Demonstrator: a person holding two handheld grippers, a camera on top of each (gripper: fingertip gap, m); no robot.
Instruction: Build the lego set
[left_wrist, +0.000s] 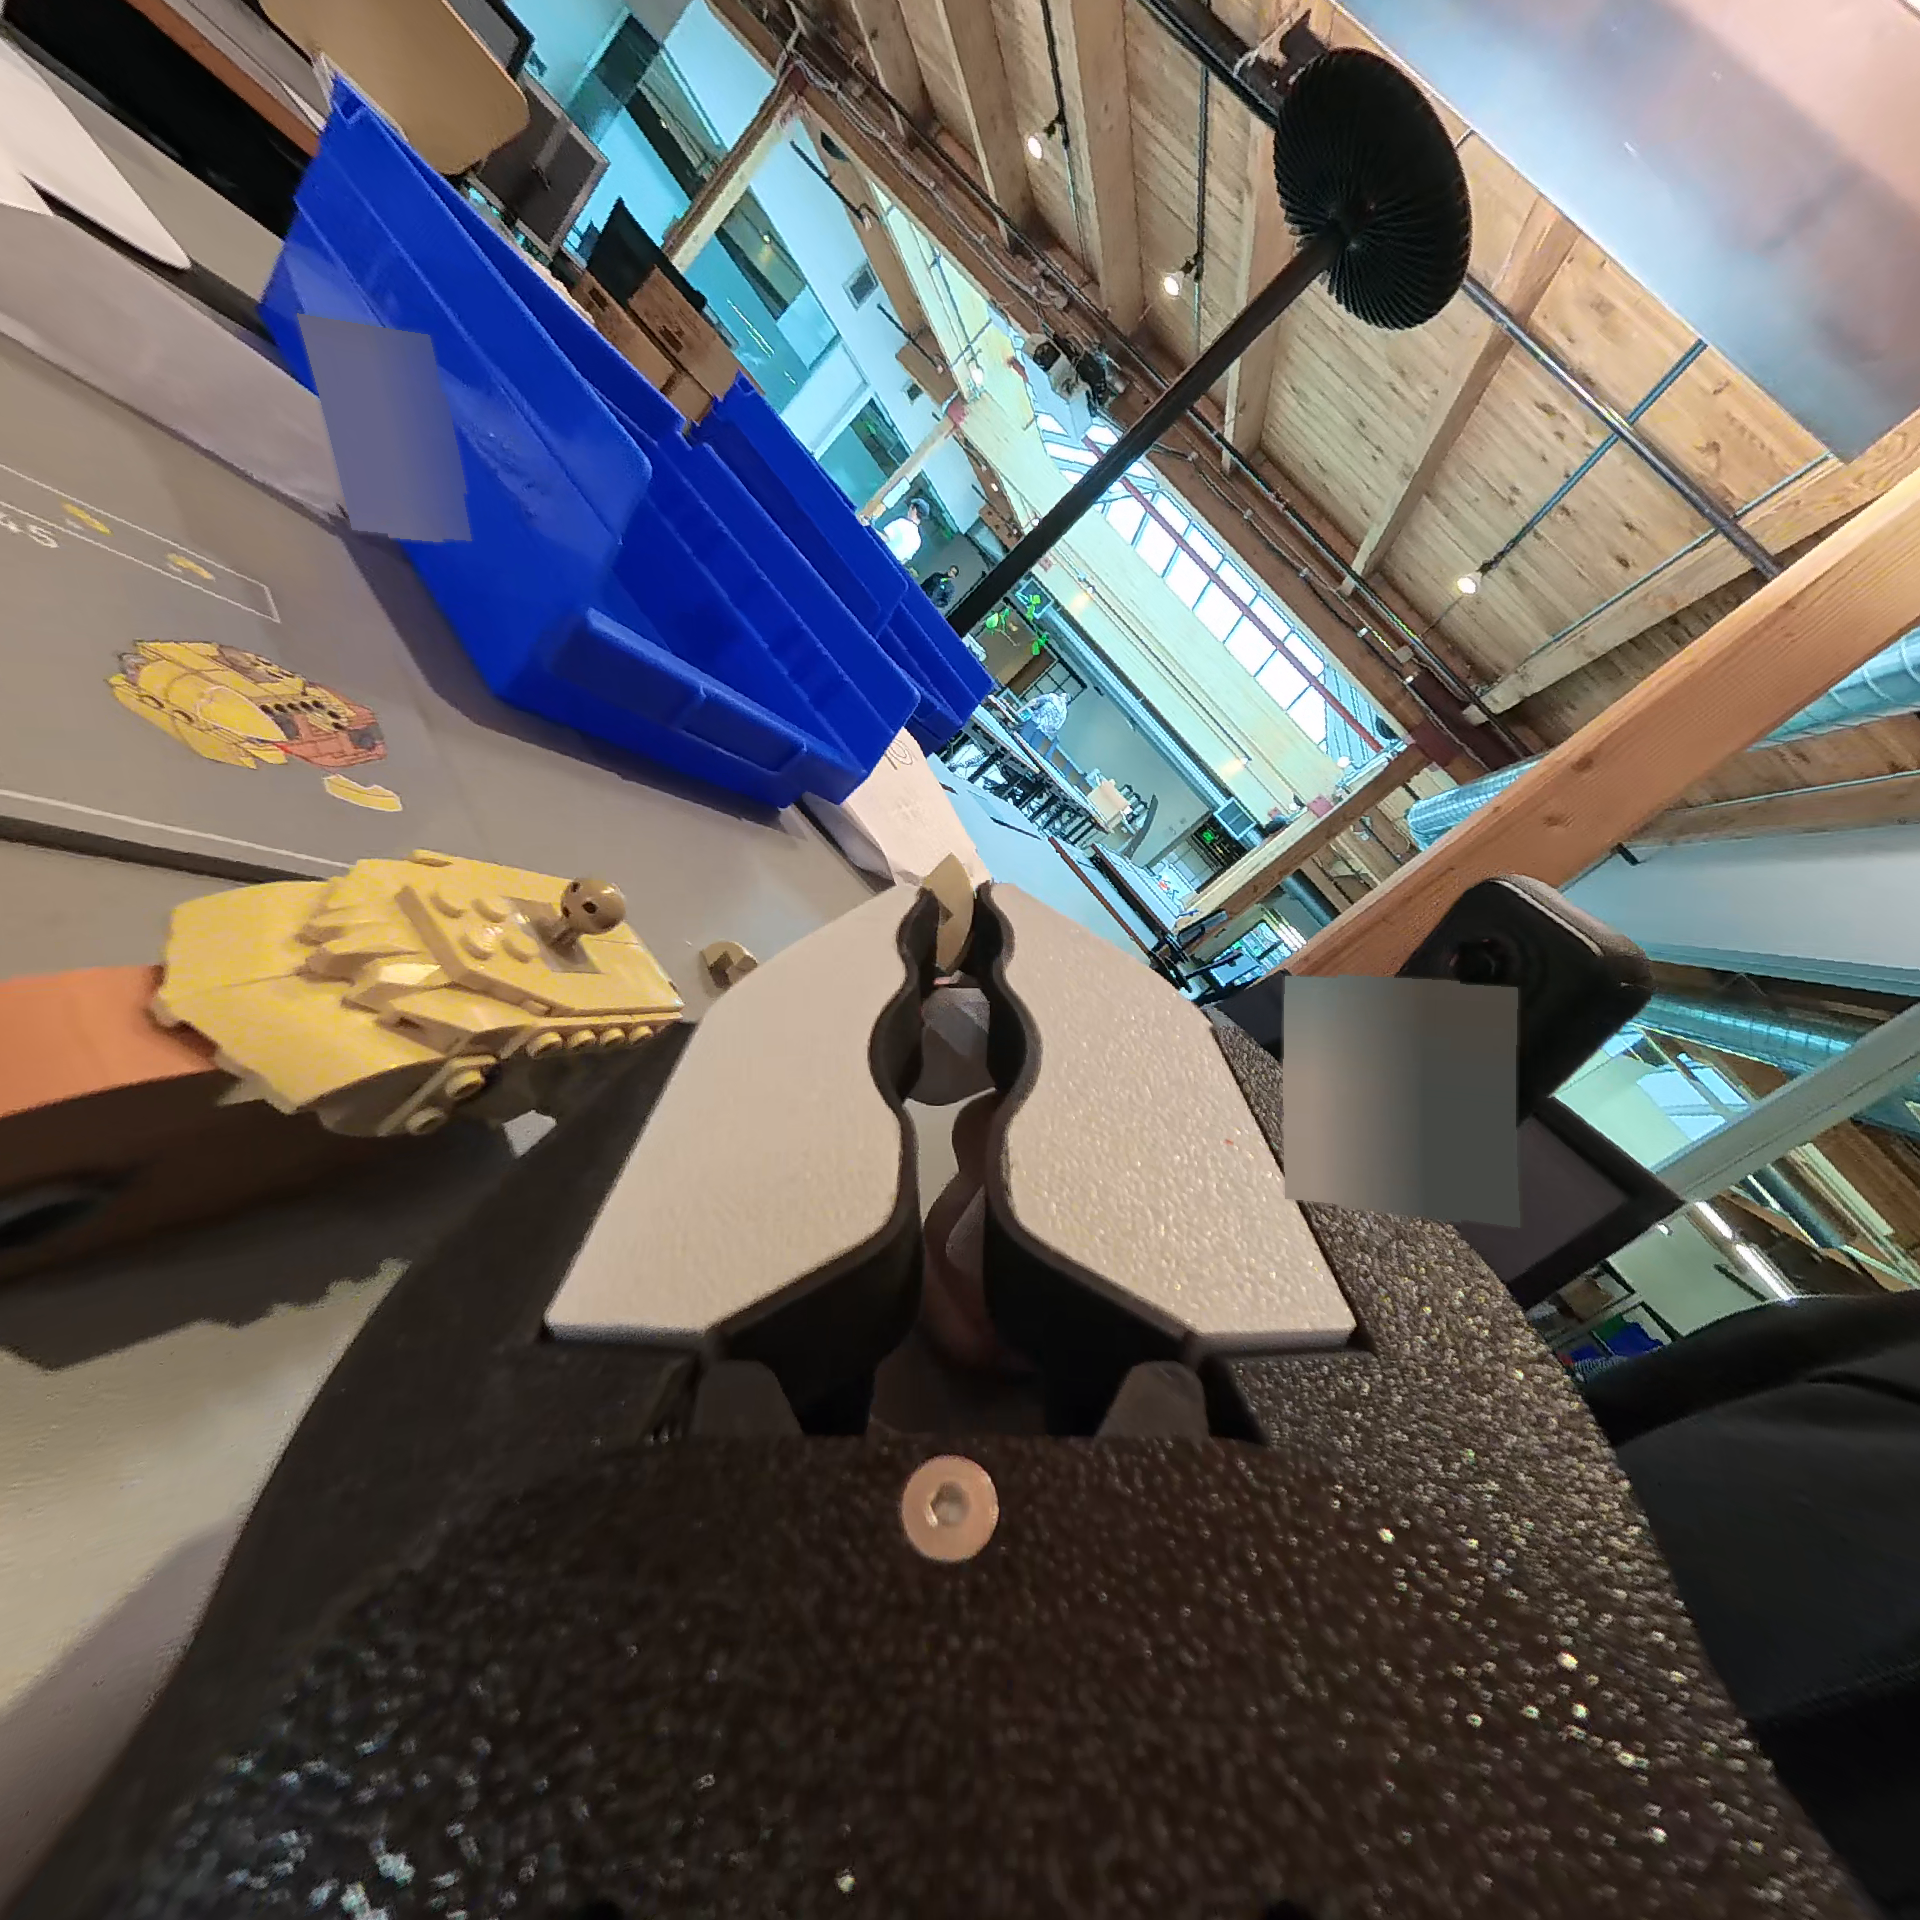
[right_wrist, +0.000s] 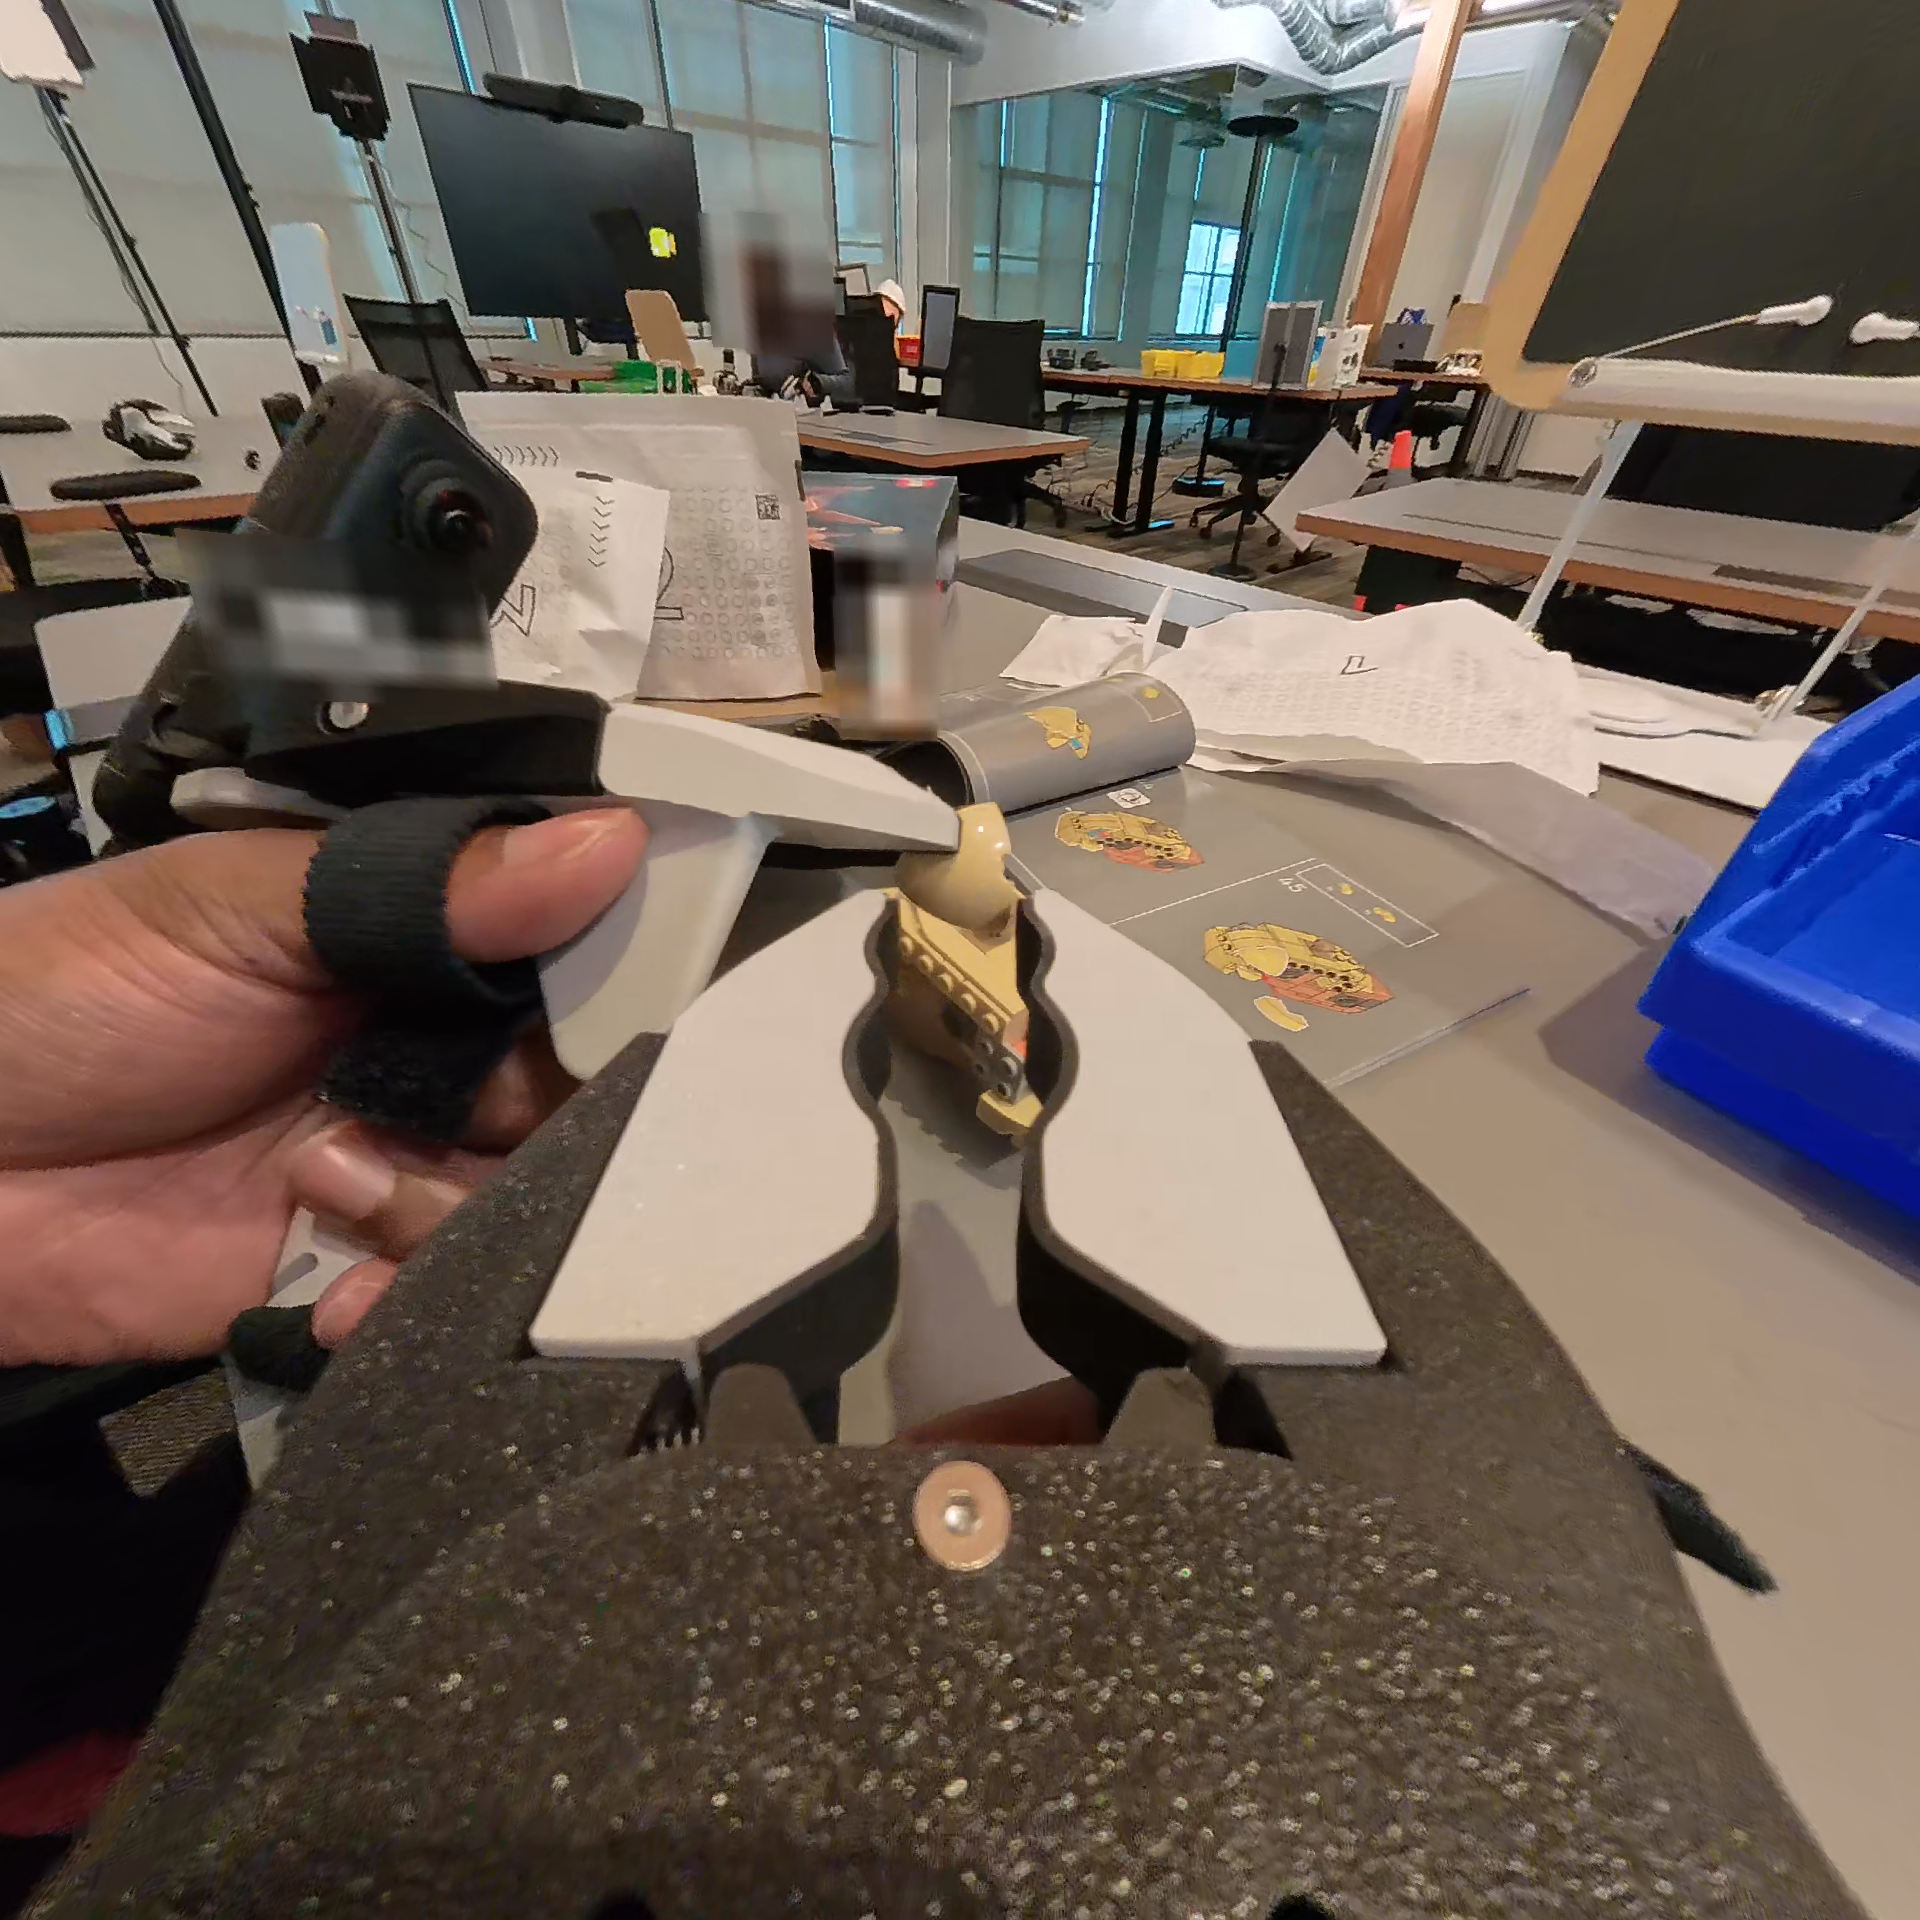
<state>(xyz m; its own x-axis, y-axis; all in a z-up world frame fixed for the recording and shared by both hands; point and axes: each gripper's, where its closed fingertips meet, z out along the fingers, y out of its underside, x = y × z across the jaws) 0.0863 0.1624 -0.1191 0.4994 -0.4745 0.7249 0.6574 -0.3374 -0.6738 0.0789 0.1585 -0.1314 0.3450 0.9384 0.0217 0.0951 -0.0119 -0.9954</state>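
Hand-held gripper on the left (left_wrist: 951, 914) is seen clamped on a small curved tan piece (left_wrist: 954, 902), pinched at the very fingertips; most of the piece is hidden between them. In the right wrist view the same hand-held gripper (right_wrist: 951, 831) reaches in from 9 o'clock, gripped by a hand (right_wrist: 208, 1049), and the domed tan piece (right_wrist: 961, 862) is seen at its tip.

The right hand-held gripper (right_wrist: 961, 997) is closed on a tan brick model (right_wrist: 966, 1008), both fingers lying against its sides; the model's lower part is hidden. The tan piece is just above the model; contact cannot be judged.

On the grey surface (right_wrist: 1558, 1299) an open instruction booklet (right_wrist: 1278, 935) lies at 1 o'clock, blue bins (right_wrist: 1808, 997) at 3 o'clock, torn white paper bags (right_wrist: 1382, 675) beyond. Printing on the booklet is too small to be made out.
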